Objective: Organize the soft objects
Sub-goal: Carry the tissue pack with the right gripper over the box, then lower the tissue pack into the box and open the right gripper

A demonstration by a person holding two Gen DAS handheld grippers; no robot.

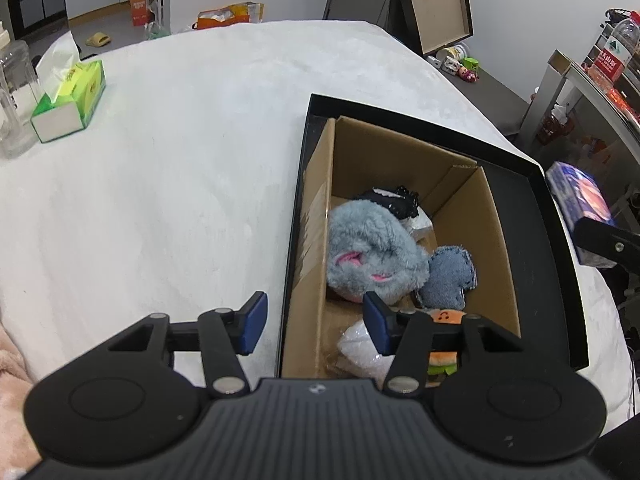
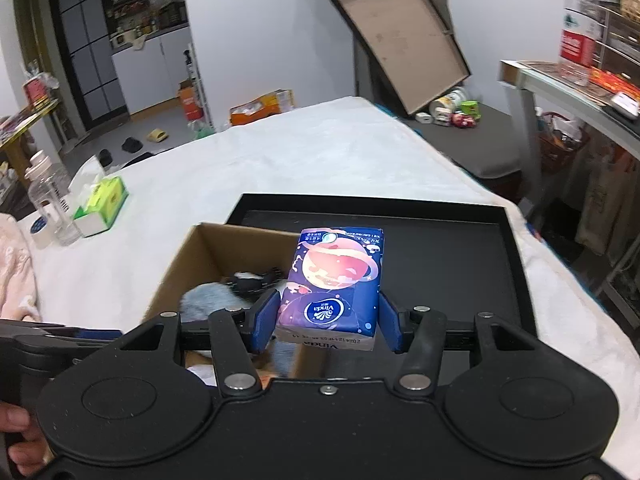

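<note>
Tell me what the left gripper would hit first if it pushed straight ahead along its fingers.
Probably the near left wall of the brown cardboard box, which runs up between the open left gripper's fingers; the fluffy grey plush toy lies just right of that line. Depth is unclear.

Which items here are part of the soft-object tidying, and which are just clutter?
Job: cardboard box, black tray, blue tissue pack in the right claw, grey plush, denim heart, burger plush.

Clutter: green tissue box, water bottle, slippers.

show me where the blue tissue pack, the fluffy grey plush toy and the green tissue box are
Blue tissue pack (image 2: pixel 334 280), right wrist view, printed front face.
Fluffy grey plush toy (image 1: pixel 370 250), left wrist view, furry body.
Green tissue box (image 1: pixel 74 98), left wrist view, top side.
</note>
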